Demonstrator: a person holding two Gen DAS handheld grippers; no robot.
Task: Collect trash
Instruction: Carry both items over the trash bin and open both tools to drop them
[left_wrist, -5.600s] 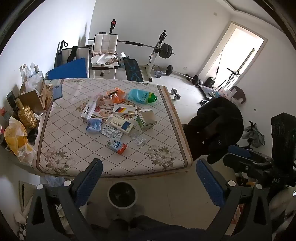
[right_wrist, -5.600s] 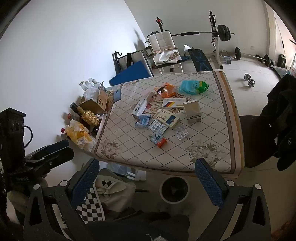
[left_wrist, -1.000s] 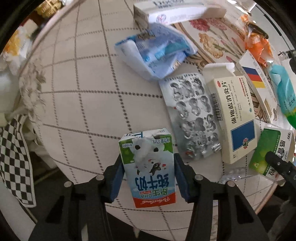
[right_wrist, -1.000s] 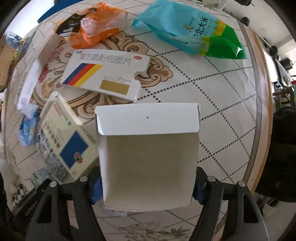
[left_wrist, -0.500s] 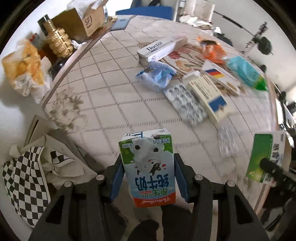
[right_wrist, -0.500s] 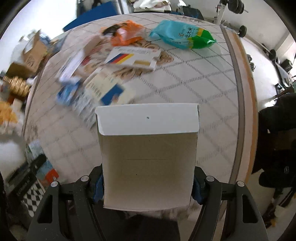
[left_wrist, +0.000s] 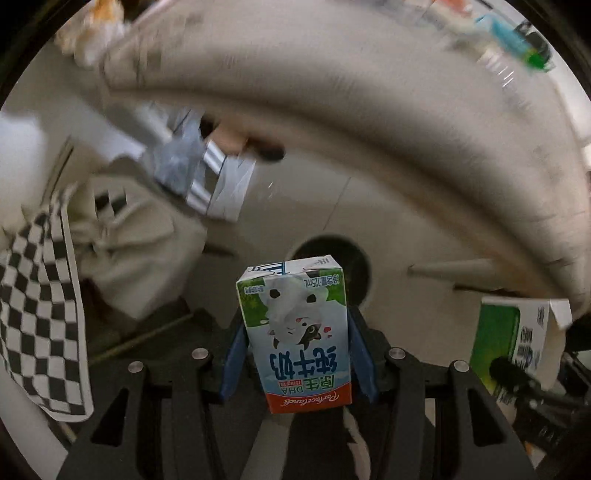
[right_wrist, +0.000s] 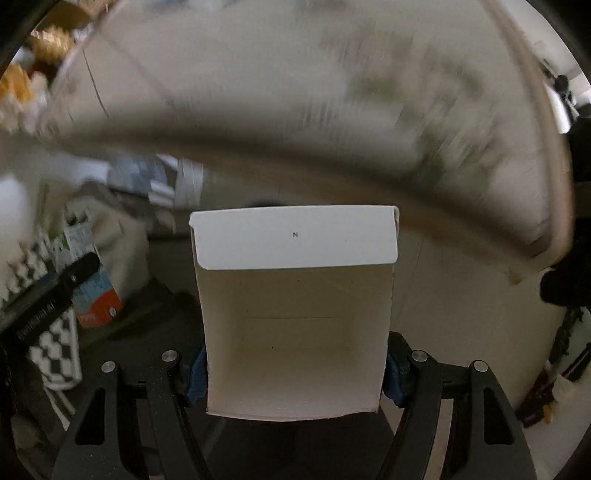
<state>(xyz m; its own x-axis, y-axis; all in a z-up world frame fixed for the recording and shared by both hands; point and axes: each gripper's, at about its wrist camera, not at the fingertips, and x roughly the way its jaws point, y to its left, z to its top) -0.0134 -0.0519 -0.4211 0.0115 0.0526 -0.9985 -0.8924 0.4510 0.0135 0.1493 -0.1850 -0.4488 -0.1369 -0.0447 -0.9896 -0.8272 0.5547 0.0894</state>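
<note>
My left gripper (left_wrist: 295, 354) is shut on a small green-and-white milk carton (left_wrist: 295, 332) and holds it below the table edge, just in front of the round dark trash bin (left_wrist: 354, 266) on the floor. My right gripper (right_wrist: 293, 369) is shut on an open white medicine box (right_wrist: 293, 306), flap up; its green side shows in the left wrist view (left_wrist: 513, 343). The milk carton also shows at the left of the right wrist view (right_wrist: 88, 280). The bin is hidden in the right wrist view.
The table's front edge (left_wrist: 369, 122) arcs overhead, blurred. A checkered cloth bag (left_wrist: 40, 306) and a crumpled beige bag (left_wrist: 129, 229) lie on the floor at left. Packets (left_wrist: 509, 33) lie on the table top.
Both grippers have dropped from above the table to below its front edge, still holding the carton and the box. The bin has come into the left wrist view.
</note>
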